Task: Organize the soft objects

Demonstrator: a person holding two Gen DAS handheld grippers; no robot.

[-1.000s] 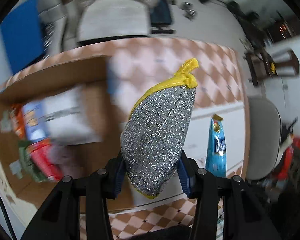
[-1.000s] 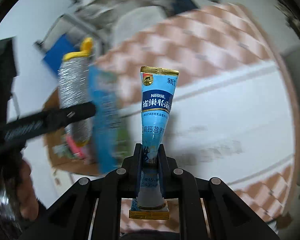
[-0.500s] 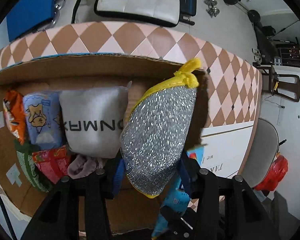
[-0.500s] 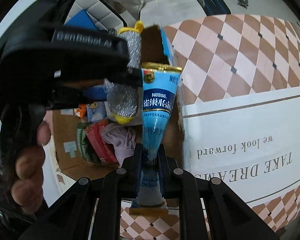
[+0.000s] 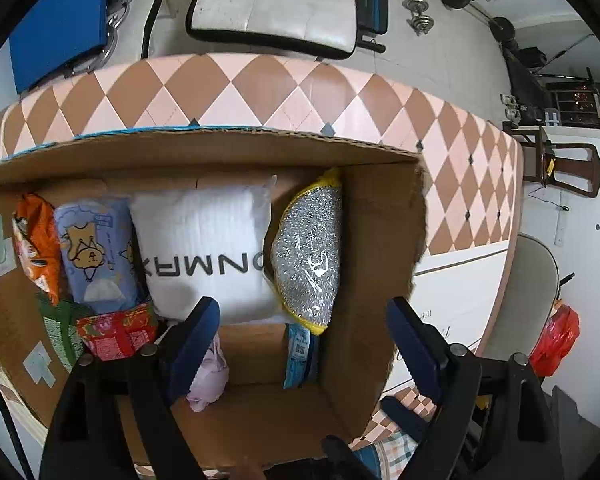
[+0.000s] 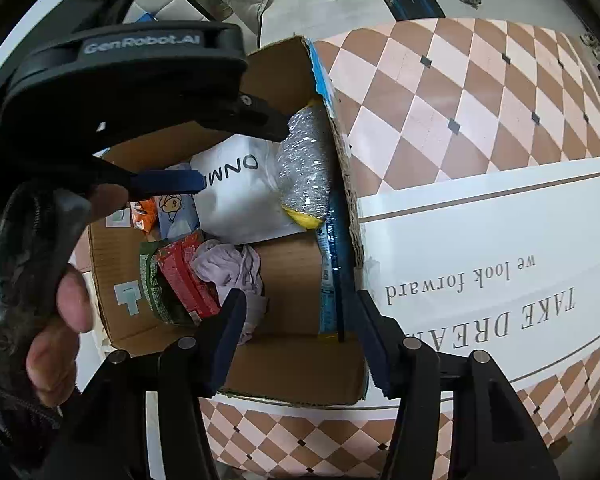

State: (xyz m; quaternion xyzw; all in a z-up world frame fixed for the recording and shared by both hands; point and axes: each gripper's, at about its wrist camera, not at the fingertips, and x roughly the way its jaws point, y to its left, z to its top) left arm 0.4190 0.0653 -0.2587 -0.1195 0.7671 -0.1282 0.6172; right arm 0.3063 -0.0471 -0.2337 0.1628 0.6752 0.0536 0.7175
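Observation:
A cardboard box [image 5: 376, 240] [image 6: 296, 376] holds soft things. The silver glitter sponge with yellow rim [image 5: 308, 256] [image 6: 304, 172] stands against the box's right wall beside a white pillow [image 5: 208, 248] [image 6: 236, 200]. The blue Nestle pouch [image 5: 300, 356] [image 6: 328, 276] leans on the same wall, nearer me. My left gripper [image 5: 304, 336] is open and empty above the box; it also shows in the right wrist view [image 6: 236, 156]. My right gripper [image 6: 300, 340] is open and empty over the box's near right corner.
Also in the box: an orange snack bag [image 5: 36, 248], a blue cartoon pack [image 5: 96, 248], a red packet [image 5: 116, 332], a green packet [image 5: 60, 332] and a lilac cloth [image 6: 232, 268]. The box stands on a checkered tablecloth [image 6: 480, 100]. Chairs [image 5: 276, 4] stand beyond the table.
Both grippers have opened. The sponge and the blue pouch have dropped from the jaws into the box and now rest against its right wall.

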